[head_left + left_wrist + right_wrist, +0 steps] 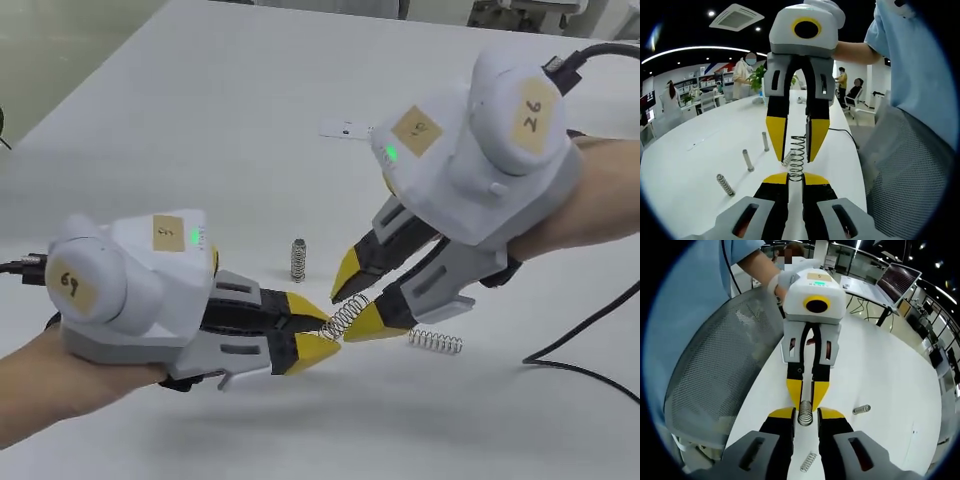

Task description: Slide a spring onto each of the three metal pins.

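Note:
My left gripper (312, 328) is shut on one end of a steel spring (346, 315), held level above the white table. My right gripper (358, 300) comes in from the upper right, its jaws open on either side of the spring's other end. In the left gripper view the spring (796, 159) rises from my own jaws between the right gripper's yellow fingers (776, 134). Two bare metal pins (748, 160) (765, 141) stand behind, and a third pin wearing a spring (726, 184) stands nearer left. That sprung pin (298, 260) shows upright behind the grippers.
A loose spring (435, 341) lies on the table right of the grippers, and a second one (810, 461) lies under my right jaws. A black cable (585, 350) loops at the right. A mesh chair (715, 385) sits by the table edge.

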`<state>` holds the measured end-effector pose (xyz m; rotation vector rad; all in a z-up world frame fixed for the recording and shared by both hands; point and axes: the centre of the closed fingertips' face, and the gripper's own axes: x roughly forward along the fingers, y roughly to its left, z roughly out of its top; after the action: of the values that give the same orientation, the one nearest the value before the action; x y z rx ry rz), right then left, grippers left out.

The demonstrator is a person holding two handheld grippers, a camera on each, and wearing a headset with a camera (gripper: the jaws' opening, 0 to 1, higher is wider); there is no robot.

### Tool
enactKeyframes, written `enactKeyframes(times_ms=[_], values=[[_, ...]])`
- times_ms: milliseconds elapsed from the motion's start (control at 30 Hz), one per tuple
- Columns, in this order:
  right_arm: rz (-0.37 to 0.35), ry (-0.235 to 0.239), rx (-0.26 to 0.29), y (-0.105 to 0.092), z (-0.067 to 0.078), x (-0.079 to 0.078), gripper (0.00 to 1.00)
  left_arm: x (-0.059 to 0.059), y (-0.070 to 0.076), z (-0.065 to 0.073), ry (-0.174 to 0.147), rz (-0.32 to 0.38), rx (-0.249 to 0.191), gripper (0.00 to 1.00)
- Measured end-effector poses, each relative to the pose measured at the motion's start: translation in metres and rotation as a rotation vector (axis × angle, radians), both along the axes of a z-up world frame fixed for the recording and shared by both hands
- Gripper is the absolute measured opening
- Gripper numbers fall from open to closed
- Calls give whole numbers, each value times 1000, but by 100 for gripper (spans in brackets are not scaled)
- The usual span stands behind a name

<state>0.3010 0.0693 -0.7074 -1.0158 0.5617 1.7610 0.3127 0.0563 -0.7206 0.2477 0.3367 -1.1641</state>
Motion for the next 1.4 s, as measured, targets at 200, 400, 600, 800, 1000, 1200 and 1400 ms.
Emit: enactKeyframes(times_ms=[200, 400, 600, 800, 1000, 1200, 1400], values=[[1, 10, -9, 0, -2, -1, 12, 0, 0, 1, -1, 1, -7, 2], [6, 5, -10, 1, -3, -2, 9, 0, 1, 1, 1, 2, -6, 2], [-6, 22, -17, 0, -3, -3, 8, 0, 1, 1, 0, 1, -7, 2], [-15, 26, -18, -1, -2, -3, 8, -1, 0, 1, 4, 2, -13, 2], [-25, 31, -25, -1, -2, -3, 7, -1, -1, 1, 7, 7, -17, 2], [-28, 33, -32, -2, -3, -3, 7, -1, -1, 1, 4, 11, -18, 2], [-29, 37, -37, -2, -4, -3, 7, -1, -1, 0, 5, 16, -24, 3]])
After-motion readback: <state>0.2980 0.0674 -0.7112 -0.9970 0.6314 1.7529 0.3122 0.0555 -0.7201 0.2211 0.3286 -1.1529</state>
